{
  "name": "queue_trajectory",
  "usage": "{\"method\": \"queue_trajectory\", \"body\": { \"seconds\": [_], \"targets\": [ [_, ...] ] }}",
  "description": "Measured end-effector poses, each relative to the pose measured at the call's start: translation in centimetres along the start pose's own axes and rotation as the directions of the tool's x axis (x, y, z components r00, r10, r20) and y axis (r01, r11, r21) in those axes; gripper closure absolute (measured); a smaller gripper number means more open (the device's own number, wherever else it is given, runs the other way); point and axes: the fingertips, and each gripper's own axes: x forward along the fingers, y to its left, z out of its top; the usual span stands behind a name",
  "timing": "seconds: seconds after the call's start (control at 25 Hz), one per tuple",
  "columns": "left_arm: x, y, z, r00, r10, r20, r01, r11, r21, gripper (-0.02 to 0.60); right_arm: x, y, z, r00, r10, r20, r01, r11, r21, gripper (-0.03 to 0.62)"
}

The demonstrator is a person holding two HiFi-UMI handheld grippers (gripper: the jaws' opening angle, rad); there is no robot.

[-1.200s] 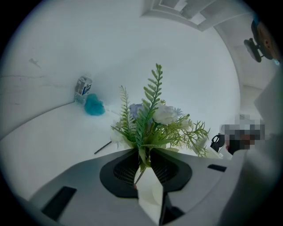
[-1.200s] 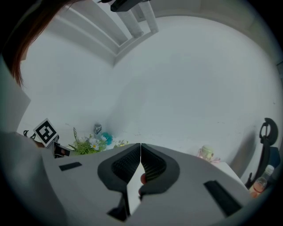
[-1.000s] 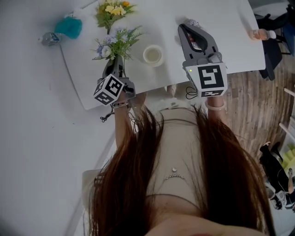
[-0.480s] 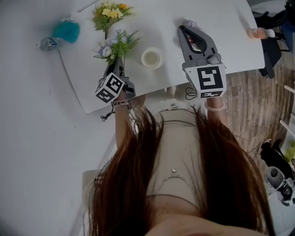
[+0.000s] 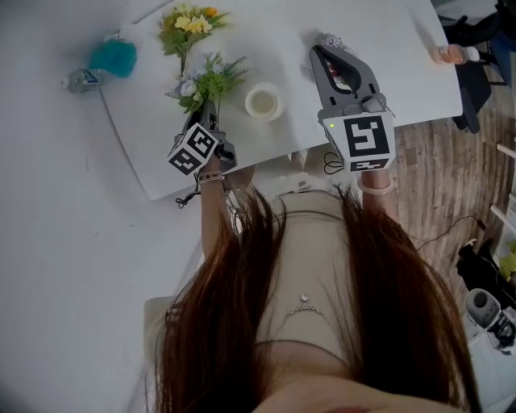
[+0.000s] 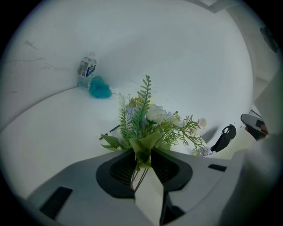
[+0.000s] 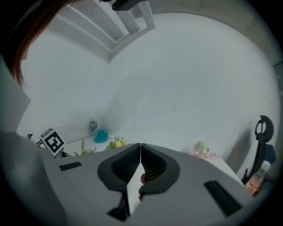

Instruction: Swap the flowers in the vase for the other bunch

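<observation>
Clamped low on the thin stems of the pale blue-and-white artificial bunch with green fern sprays (image 5: 208, 77): the left hand-held gripper (image 6: 142, 154), jaws only narrowly apart, pads pressing the stems, blooms fanning out ahead of the tips. Held just left of the round white vase (image 5: 264, 102), which looks empty from above, on the white desk (image 5: 387, 48). Closed on nothing and hovering to the right of the vase: the right hand-held gripper (image 7: 140, 152).

Lying flat further up the desk, straight beyond the held bunch: the yellow-flowered bunch with green leaves (image 5: 187, 22). Long axis running roughly away from the person, heads at the far end, stem end towards the left hand-held gripper. Clearly nearer the left side than the right, with the vase in between.

Probably next: set the blue-and-white bunch down clear of the yellow stems, then reach forward along that axis to take the stem end.
</observation>
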Motion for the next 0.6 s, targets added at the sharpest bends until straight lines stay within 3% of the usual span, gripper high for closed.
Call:
{"method": "queue_trajectory", "body": {
  "seconds": [0.16, 0.6],
  "targets": [
    [0.6, -0.1, -0.5, 1.0, -0.015, -0.019, 0.014, 1.0, -0.008, 0.471, -0.2, 0.0, 0.0, 1.0, -0.006, -0.001, 0.006, 1.0, 0.001, 0.566],
    [0.9, -1.5, -0.9, 0.995, -0.058, -0.077, 0.059, 0.998, 0.019, 0.341, -0.8, 0.2, 0.2, 1.0, -0.02, 0.002, 0.02, 1.0, 0.002, 0.566]
  ]
}}
